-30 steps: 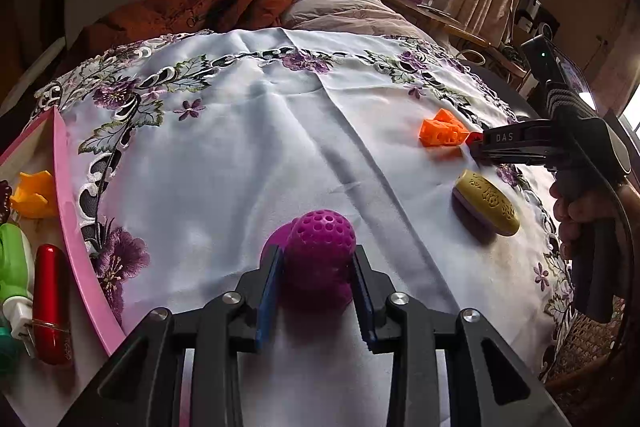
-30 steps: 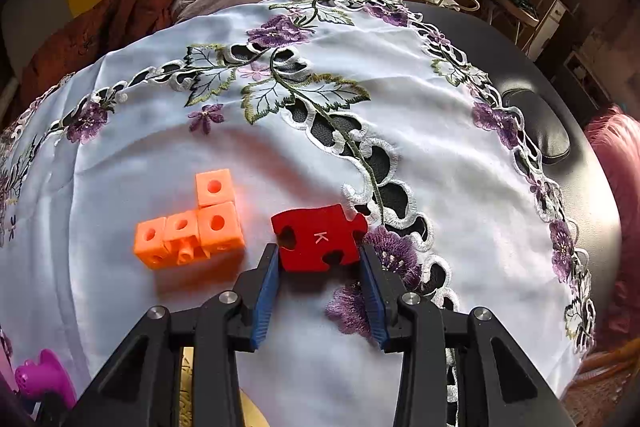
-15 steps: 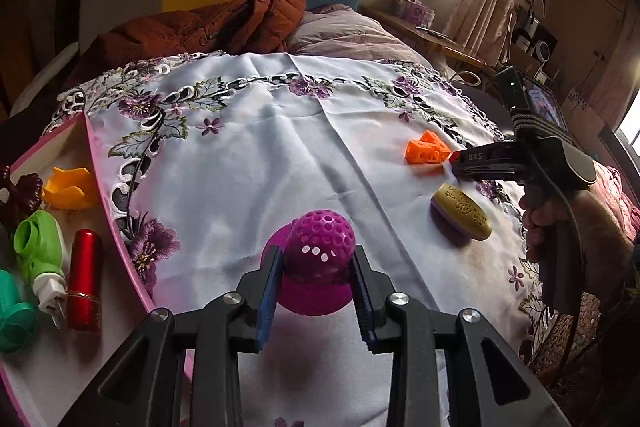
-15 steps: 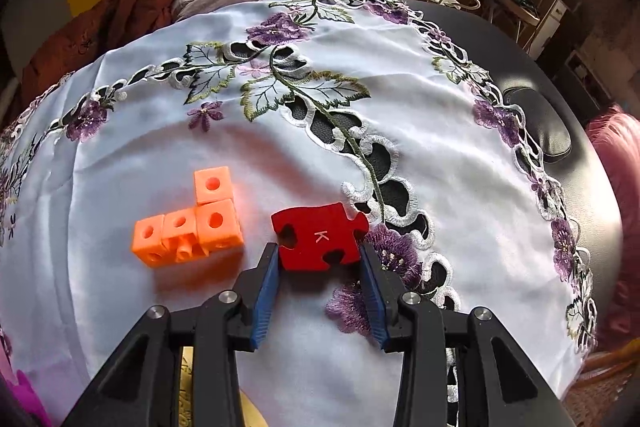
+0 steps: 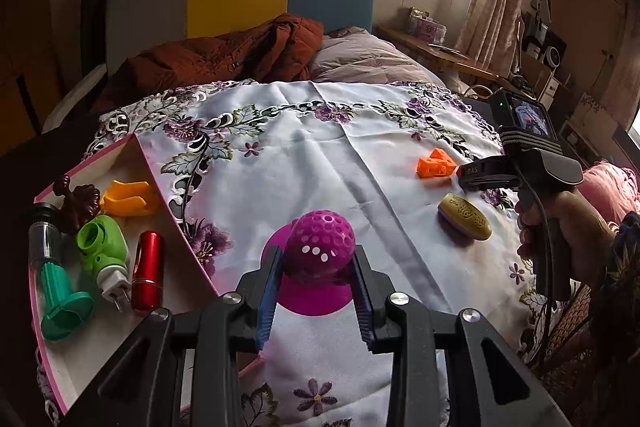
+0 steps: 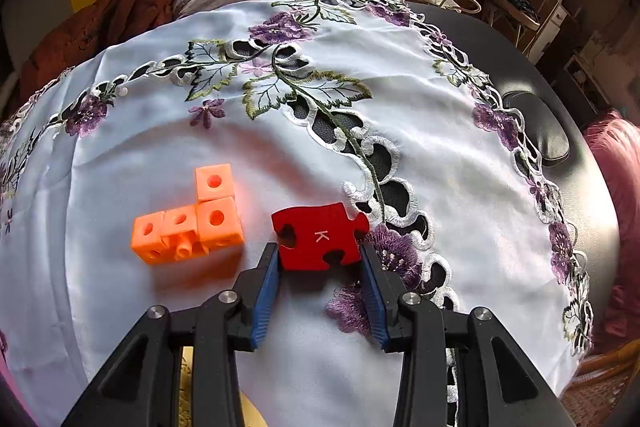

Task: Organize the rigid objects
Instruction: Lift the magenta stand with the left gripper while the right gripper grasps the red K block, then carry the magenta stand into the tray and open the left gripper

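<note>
The left gripper (image 5: 316, 267) has its fingers (image 5: 269, 289) clamped on the round perforated dome of a purple toy (image 5: 320, 247), whose wide base hangs above the white cloth (image 5: 304, 163), just right of the pink tray (image 5: 176, 223). That curved dome could squirt out of the pads, or the base could catch the tray wall. The right gripper (image 6: 320, 267) pinches a thin red puzzle piece (image 6: 320, 235) by its edges; it may twist loose or knock the orange blocks (image 6: 192, 219) just left.
</note>
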The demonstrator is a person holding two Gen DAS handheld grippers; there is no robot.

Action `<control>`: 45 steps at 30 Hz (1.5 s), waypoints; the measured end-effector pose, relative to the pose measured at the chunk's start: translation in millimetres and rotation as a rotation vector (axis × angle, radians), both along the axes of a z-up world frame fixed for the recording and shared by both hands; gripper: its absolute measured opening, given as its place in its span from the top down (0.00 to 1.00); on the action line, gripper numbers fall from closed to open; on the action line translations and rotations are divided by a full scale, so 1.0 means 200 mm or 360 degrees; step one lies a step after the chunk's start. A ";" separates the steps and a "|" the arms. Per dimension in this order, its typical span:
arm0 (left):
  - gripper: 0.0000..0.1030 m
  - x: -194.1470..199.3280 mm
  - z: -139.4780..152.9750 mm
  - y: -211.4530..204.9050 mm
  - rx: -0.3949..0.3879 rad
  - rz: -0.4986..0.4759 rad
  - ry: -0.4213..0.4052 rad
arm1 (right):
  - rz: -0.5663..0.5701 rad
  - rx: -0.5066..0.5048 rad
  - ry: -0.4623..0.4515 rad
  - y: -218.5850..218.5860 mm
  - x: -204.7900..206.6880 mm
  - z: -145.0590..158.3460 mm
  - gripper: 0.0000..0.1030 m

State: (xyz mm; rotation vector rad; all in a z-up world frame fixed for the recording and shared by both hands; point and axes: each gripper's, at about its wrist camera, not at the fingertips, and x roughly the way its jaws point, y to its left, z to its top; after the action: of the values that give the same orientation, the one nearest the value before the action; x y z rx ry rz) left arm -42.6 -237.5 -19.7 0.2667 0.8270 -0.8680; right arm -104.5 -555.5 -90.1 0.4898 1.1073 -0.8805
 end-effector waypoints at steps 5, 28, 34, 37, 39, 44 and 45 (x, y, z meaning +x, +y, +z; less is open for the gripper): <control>0.68 -0.01 0.01 0.04 0.0003 0.0018 -0.0006 | 0.0004 -0.0002 0.0000 0.00 0.00 0.00 0.61; 0.68 0.25 0.02 0.58 -0.0020 0.0440 0.0086 | 0.0039 -0.0041 0.0039 0.03 0.00 0.01 0.62; 0.68 0.36 -0.10 0.81 0.0040 0.0636 0.0178 | 0.0041 -0.0044 0.0042 0.03 0.01 0.01 0.62; 0.68 0.40 -0.15 0.85 0.0073 0.0680 0.0198 | 0.0041 -0.0040 0.0040 0.03 0.00 0.01 0.62; 0.68 0.41 -0.18 0.86 0.0084 0.0694 0.0222 | 0.0040 -0.0040 0.0039 0.03 0.00 0.01 0.62; 0.68 0.41 -0.24 0.85 0.0121 0.0670 0.0257 | 0.0043 -0.0045 0.0044 0.03 0.00 0.01 0.62; 0.67 0.40 -0.24 0.85 0.0121 0.0667 0.0256 | 0.0044 -0.0046 0.0045 0.03 0.00 0.01 0.62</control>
State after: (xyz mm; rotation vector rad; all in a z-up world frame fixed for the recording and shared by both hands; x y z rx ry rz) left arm 37.7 -67.7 -68.7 0.0834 1.0222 -0.4690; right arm -103.6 -549.0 -88.1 0.4385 1.1234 -0.8803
